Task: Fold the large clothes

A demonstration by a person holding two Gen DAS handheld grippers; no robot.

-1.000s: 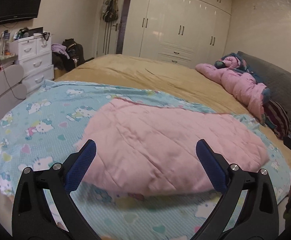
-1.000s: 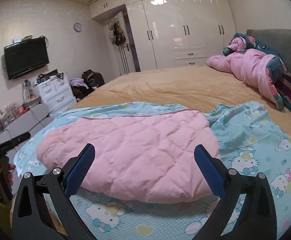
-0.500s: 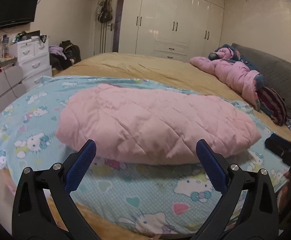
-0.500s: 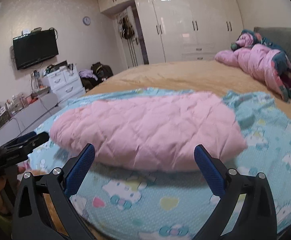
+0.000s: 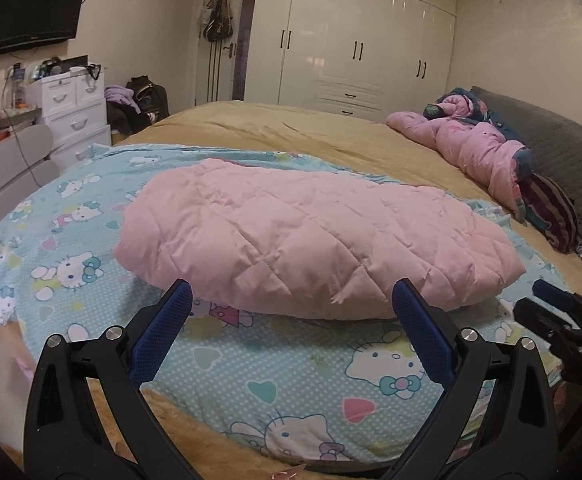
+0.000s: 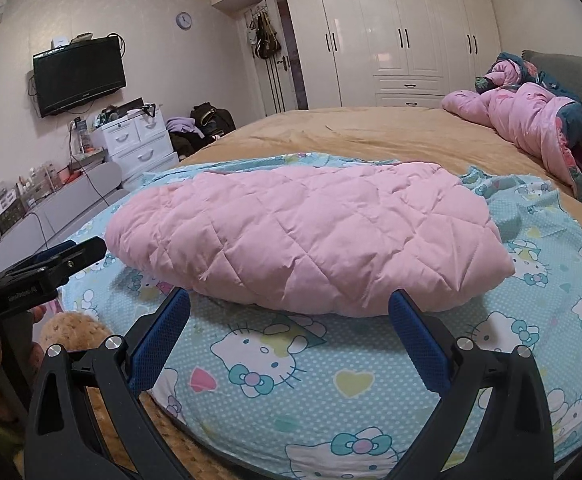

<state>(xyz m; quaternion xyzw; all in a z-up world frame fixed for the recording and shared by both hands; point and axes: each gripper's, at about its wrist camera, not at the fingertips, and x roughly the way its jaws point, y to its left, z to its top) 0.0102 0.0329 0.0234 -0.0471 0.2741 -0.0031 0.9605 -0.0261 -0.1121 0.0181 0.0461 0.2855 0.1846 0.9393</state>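
Both the left gripper [image 5: 291, 312] and right gripper [image 6: 289, 310] hang wide apart and empty just short of the folded pink quilt [image 5: 311, 240] lying on the cartoon-print sheet [image 5: 299, 372].

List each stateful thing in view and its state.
left gripper: open, empty
right gripper: open, empty
pink quilted piece: lying folded over on the blanket
cartoon blanket: spread flat on bed
wardrobe doors: closed
TV: off
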